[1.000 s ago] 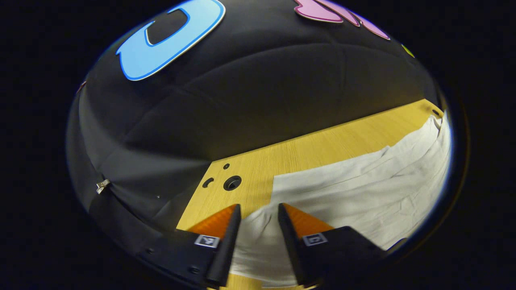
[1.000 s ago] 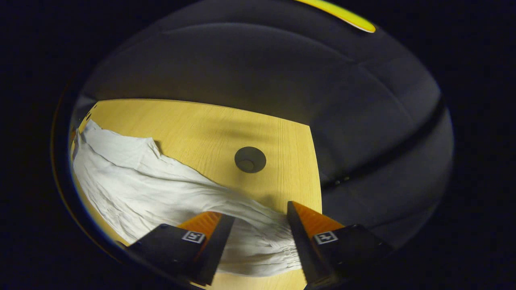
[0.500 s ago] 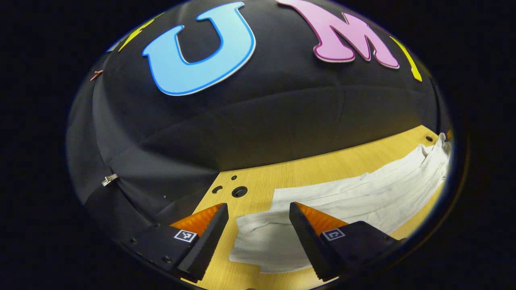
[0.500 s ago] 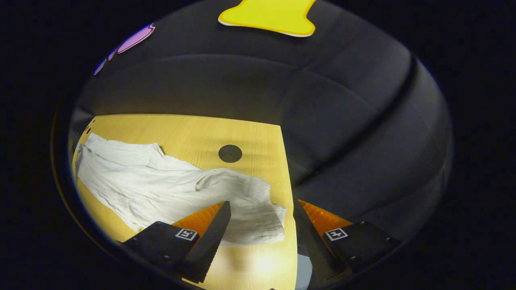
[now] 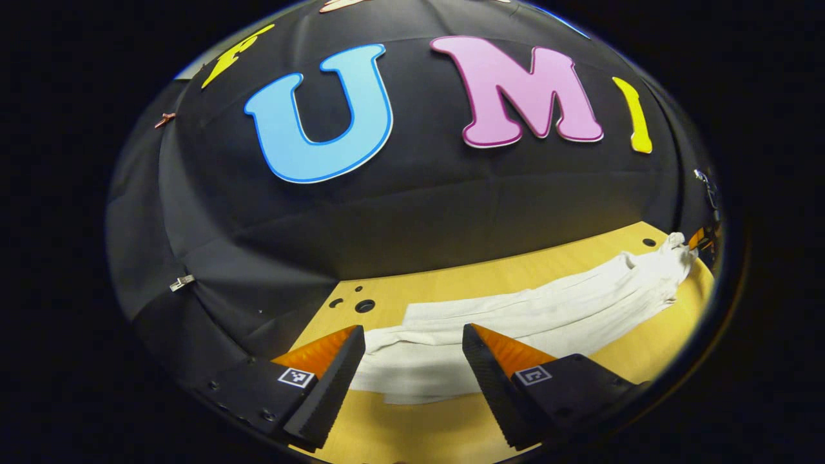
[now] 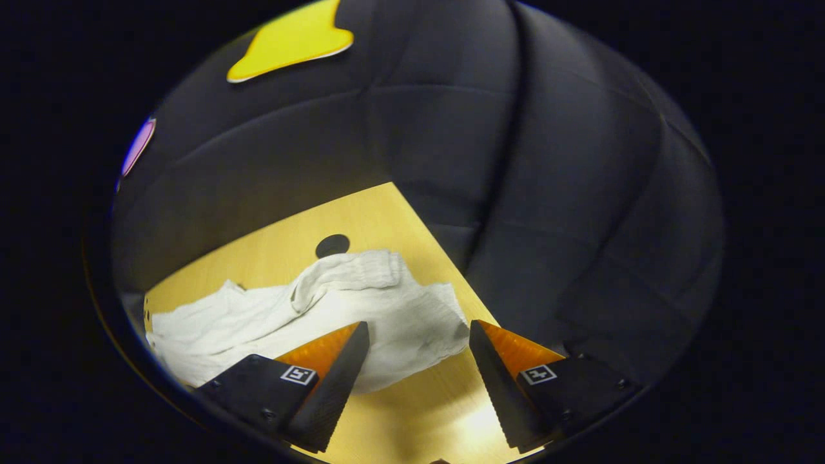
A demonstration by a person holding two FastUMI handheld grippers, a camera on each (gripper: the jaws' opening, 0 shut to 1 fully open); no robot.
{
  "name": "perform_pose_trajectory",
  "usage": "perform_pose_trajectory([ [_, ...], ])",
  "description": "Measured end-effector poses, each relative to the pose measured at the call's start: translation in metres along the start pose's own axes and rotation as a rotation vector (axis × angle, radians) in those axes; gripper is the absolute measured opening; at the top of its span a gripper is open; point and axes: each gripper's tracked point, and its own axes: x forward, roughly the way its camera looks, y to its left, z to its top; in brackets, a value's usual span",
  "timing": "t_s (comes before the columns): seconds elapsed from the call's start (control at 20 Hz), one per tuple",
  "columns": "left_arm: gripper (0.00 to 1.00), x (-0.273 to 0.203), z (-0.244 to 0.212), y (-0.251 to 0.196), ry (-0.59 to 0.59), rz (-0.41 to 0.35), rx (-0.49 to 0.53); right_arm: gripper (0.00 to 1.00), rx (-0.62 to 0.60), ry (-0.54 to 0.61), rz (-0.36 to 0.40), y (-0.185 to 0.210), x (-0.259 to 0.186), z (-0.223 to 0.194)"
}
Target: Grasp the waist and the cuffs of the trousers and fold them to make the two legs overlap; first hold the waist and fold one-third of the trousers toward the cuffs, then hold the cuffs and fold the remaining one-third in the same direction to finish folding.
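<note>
I held the left gripper and right gripper above the wooden table, jaws wide, gripping nothing. The white trousers lay flat, the bunched waist nearest the right gripper.

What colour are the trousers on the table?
White trousers, plain; clearest in the right gripper view.

- White trousers: crumpled cloth lying flat along the bench, stretching from lower centre to the right edge of the left gripper view.
- Gathered waist bunched at centre of the right gripper view.
</note>
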Motion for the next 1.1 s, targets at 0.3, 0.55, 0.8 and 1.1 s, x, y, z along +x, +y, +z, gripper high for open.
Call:
perform_pose_trajectory([
  [0.3,0.97,-0.032,-0.009,-0.053,0.026,-0.102,0.002,0.99,0.197,0.015,-0.033,-0.008,0.009,-0.007],
  [0.55,0.97,-0.037,-0.007,-0.056,0.045,-0.091,-0.027,0.99,0.161,-0.019,-0.051,-0.009,0.013,-0.010],
  [0.8,0.97,-0.042,-0.010,-0.056,0.072,-0.075,-0.102,0.87,0.087,-0.042,-0.107,-0.010,0.013,-0.013],
  [1.1,0.97,-0.051,-0.024,-0.055,0.109,-0.063,-0.111,0.40,0.123,-0.041,-0.093,0.008,0.016,-0.015],
])
